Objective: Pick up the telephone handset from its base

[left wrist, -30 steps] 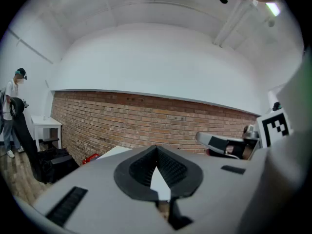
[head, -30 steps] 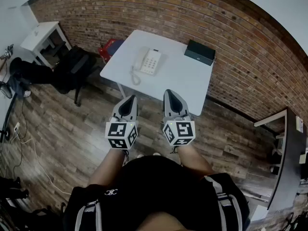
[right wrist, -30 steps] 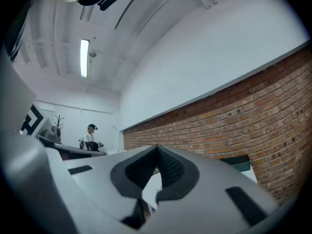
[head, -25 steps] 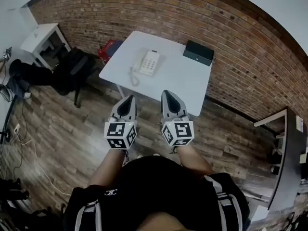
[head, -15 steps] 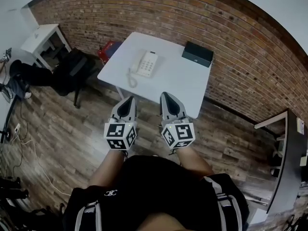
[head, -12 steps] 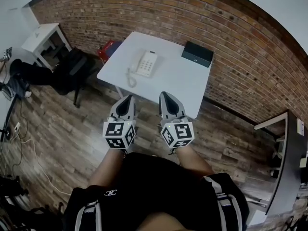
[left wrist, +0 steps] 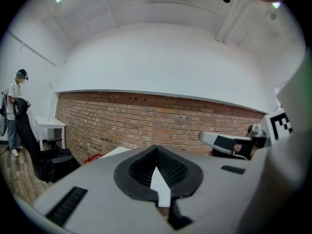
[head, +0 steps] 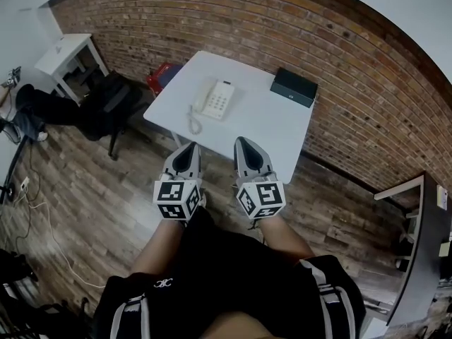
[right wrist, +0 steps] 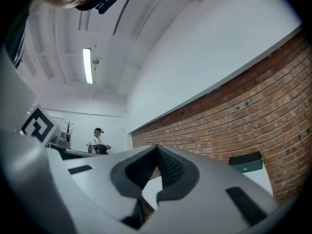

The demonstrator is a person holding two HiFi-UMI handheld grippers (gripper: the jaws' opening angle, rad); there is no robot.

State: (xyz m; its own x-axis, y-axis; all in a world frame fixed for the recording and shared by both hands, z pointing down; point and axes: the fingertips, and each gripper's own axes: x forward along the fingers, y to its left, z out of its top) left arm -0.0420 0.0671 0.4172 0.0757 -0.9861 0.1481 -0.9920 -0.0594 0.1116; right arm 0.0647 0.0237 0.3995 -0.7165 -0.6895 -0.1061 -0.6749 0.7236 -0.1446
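- Nearest, the left hand-held gripper [head: 189, 149] hangs over the wood floor [head: 92, 189], short of the tabletop [head: 261, 129]. Its jaws are clenched tip to tip with nothing between them, as the left gripper view [left wrist: 156, 151] shows.
- Beside it, the right hand-held gripper [head: 244, 143] is likewise clenched and empty in the right gripper view [right wrist: 156, 151]. Its tips are just short of the tabletop's near edge.
- Farther on, the phone [head: 217, 99] sits on the left part of the tabletop, well apart from both tools.
- The handset [head: 204, 99] appears to rest in its cradle along the phone's left side. It is too small here to be sure how it seats. Its coiled cord [head: 190, 121] loops at the near end.
- Farthest, a black box [head: 294, 86] lies by the right far corner, against the brick wall [head: 233, 20].
- My reading is that this is the approach, with nothing touched yet.
- The next move calls for one tool to go forward over the tabletop and open its jaws. They should close across the handset's middle and lift it clear, leaving the cord slack.
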